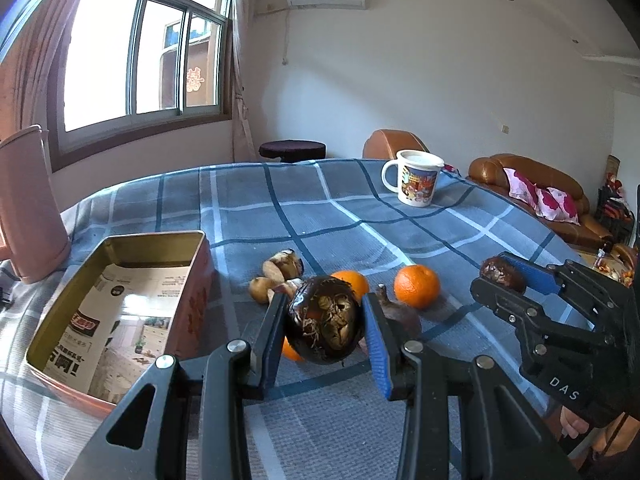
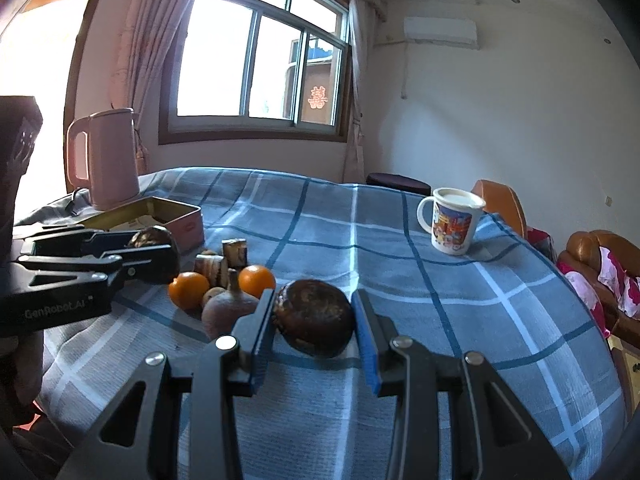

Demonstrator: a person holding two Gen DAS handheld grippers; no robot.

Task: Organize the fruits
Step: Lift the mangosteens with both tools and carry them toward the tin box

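My left gripper [image 1: 325, 304] is shut on a dark brown round fruit [image 1: 324, 322], held over the checked tablecloth just right of the open tin box [image 1: 120, 300]. My right gripper [image 2: 314, 300] is shut on a second dark brown fruit [image 2: 314, 324]; it also shows at the right of the left wrist view as the right gripper [image 1: 496, 272]. The left gripper [image 2: 152, 248] appears at the left with its fruit [image 2: 149, 237]. Loose oranges [image 1: 416, 286] [image 2: 256, 280], a dull reddish fruit [image 2: 228, 310] and small brown pieces [image 1: 282, 266] lie between the two grippers.
A white printed mug [image 1: 414, 178] stands far right on the table. A pink kettle [image 2: 108, 156] stands behind the tin [image 2: 168, 216], which is lined with newspaper. Brown sofas [image 1: 532, 184] and a stool [image 1: 292, 149] lie beyond the table edge.
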